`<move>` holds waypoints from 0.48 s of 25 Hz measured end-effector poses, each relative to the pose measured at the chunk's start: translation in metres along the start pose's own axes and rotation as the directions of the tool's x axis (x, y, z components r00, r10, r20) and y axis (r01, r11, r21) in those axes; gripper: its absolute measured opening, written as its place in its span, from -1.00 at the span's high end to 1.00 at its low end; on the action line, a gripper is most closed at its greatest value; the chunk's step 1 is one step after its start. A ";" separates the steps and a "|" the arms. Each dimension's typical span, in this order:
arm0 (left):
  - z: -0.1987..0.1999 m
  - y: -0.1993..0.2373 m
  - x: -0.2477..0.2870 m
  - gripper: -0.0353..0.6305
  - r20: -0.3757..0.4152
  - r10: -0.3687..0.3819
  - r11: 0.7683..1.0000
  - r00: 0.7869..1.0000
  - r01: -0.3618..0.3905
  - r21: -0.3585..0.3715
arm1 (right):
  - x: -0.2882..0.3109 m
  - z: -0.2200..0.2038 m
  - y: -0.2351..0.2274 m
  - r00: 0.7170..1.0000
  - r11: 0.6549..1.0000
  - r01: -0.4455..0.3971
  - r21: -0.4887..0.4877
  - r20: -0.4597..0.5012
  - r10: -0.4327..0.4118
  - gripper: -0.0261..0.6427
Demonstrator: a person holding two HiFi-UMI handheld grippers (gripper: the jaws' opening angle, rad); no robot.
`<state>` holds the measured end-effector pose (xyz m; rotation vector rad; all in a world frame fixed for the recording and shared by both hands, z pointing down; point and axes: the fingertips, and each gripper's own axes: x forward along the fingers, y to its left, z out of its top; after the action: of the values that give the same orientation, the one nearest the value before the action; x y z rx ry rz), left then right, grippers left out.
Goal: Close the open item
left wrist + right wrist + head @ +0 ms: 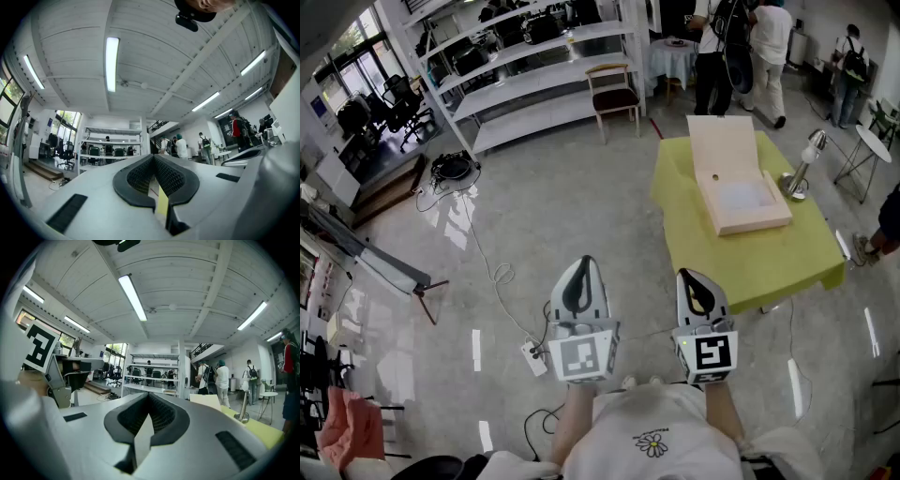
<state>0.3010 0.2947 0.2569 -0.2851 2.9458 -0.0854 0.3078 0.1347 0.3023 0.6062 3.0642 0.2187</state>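
Lying on the yellow table (pixel 675 192), the box (pixel 745 202) is open: its flat tray rests on the cloth and its lid (pixel 724 142) stands up from the far edge, leaning a little away from the person. The hinge line runs across the far side of the tray, so I judge that the lid must swing down toward the person to shut it. A lamp (pixel 800 169) stands just beside the right side of the box, apart from the lid. The table with the box is ahead and to the right of both grippers, with bare floor (pixel 581 206) between, so neither one is near the box yet. The right gripper (pixel 687 275) is the nearer one, because it is on the side of the table; in the right gripper view the lid and the lamp show to the right of its jaws, not straight ahead. The left gripper (pixel 584 262) is beside it, farther from the table. The jaws of both grippers are pressed together at the tips and nothing is held between them. I think the coming move needs a step forward and to the right, and then a reach over the tray to the top edge of the lid.
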 end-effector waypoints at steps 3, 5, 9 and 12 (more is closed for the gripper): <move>0.003 -0.005 0.006 0.85 0.010 0.005 1.000 1.000 -0.005 0.002 | 0.002 -0.001 -0.002 1.000 1.000 -0.025 0.005 -0.003 0.025 0.90; -0.001 -0.006 0.008 0.85 -0.007 0.014 1.000 1.000 -0.014 0.004 | 0.002 -0.003 -0.002 0.999 0.998 -0.053 0.025 0.004 0.053 0.89; -0.005 -0.006 0.012 0.85 -0.050 0.040 0.999 0.998 -0.039 0.008 | 0.005 -0.010 -0.007 0.998 0.998 -0.066 0.019 -0.007 0.066 0.89; -0.013 -0.009 0.015 0.85 -0.077 0.046 0.999 0.996 -0.045 0.019 | 0.007 -0.014 -0.015 0.998 0.997 -0.067 0.047 -0.015 0.068 0.89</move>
<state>0.2861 0.2841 0.2677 -0.2166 3.0250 -0.1185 0.2956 0.1220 0.3138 0.7146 3.0755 0.1548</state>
